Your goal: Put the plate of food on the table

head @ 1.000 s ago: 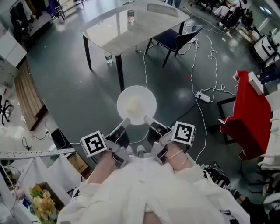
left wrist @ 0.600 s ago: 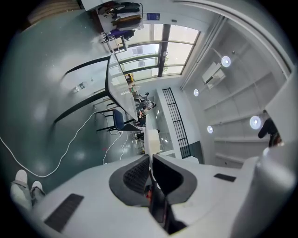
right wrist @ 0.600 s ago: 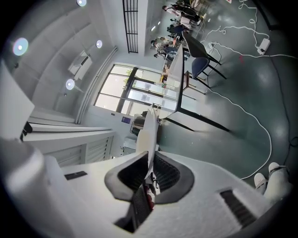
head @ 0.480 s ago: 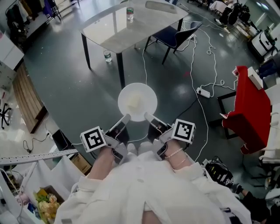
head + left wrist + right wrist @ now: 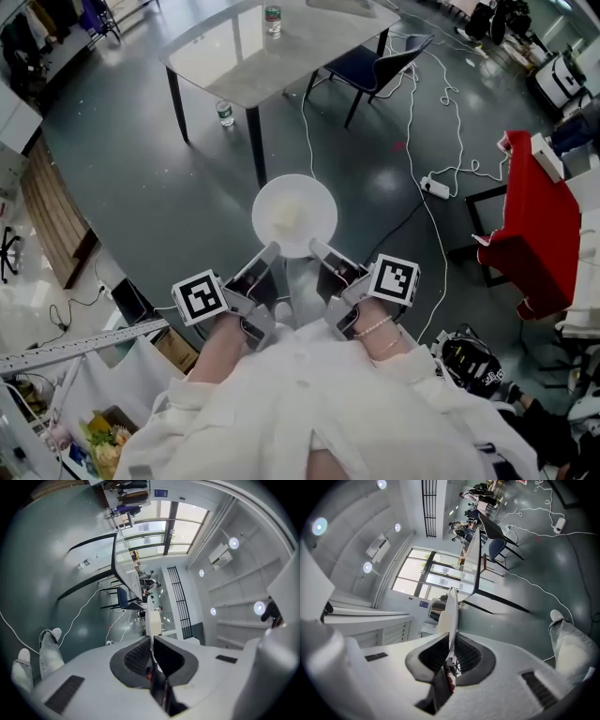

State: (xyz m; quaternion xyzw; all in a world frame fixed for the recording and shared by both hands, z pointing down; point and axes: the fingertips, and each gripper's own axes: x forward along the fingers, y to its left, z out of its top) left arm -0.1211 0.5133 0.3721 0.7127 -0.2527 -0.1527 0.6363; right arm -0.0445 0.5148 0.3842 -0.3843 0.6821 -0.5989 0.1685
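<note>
1. Layout. The table (image 5: 281, 56) stands at the top of the head view, well apart from the person, with dark floor between. A chair (image 5: 375, 70) sits at its far right side. A bottle (image 5: 272, 17) stands on the tabletop near the far edge.

2. Load. The plate (image 5: 294, 216) is round and white. It hangs level over the floor just ahead of the person, not yet over the table. The left gripper (image 5: 269, 251) pinches the near rim on the left, and the right gripper (image 5: 317, 248) pinches it on the right. The food (image 5: 289, 217) is a pale mound at the plate's centre.

3. Step in hand. This appears to be the carry; the set-down has not begun.

4. Next move. It likely calls for these points:
- bring the plate to the table with both grips level, so the food does not slide
- clear the table edge and its leg
- lower onto bare top away from the bottle, then spread the jaws

5. View differences.
- Only the head view shows the whole plate, the food and the gap to the table.
- Each gripper view shows the plate edge-on as a thin white line between the ribbed pads, which confirms the jaws are pressed onto the rim
- The gripper views also show windows and ceiling lights, absent from the head view
</note>
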